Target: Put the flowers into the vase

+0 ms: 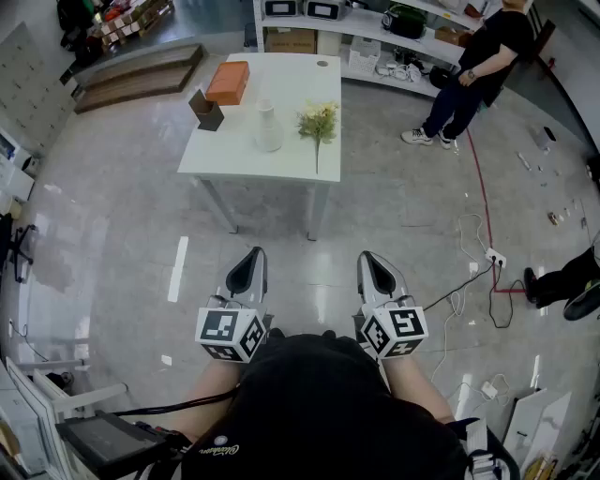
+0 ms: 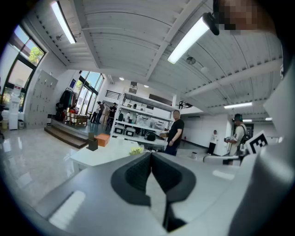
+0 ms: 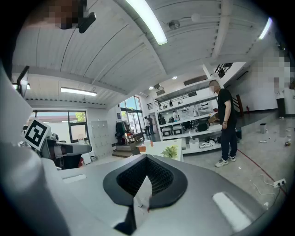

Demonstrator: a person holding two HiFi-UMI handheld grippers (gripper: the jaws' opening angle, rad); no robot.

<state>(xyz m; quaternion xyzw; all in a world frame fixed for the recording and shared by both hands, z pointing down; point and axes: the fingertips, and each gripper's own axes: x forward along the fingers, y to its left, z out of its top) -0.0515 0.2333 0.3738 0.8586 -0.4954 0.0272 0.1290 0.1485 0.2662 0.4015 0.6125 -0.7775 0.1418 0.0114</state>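
Observation:
A white vase [image 1: 268, 129] stands on the white table [image 1: 253, 161], well ahead of me. Beside it on the right lies a bunch of yellow-green flowers [image 1: 319, 122], stems toward me. My left gripper [image 1: 254, 258] and right gripper [image 1: 368, 260] hang side by side over the floor, short of the table, both shut with nothing in them. In the left gripper view the jaws [image 2: 151, 156] meet at the tips, and the flowers [image 2: 136, 150] show just above them. The right gripper [image 3: 146, 159] looks the same, with the flowers [image 3: 171, 151] far off.
An orange box [image 1: 228, 82] and a dark box [image 1: 207, 111] sit at the table's far left. A person in black [image 1: 473, 66] stands by the shelves [image 1: 375, 28] behind the table. Cables and a socket strip [image 1: 492, 258] lie on the floor to the right, near another person's shoes [image 1: 572, 291].

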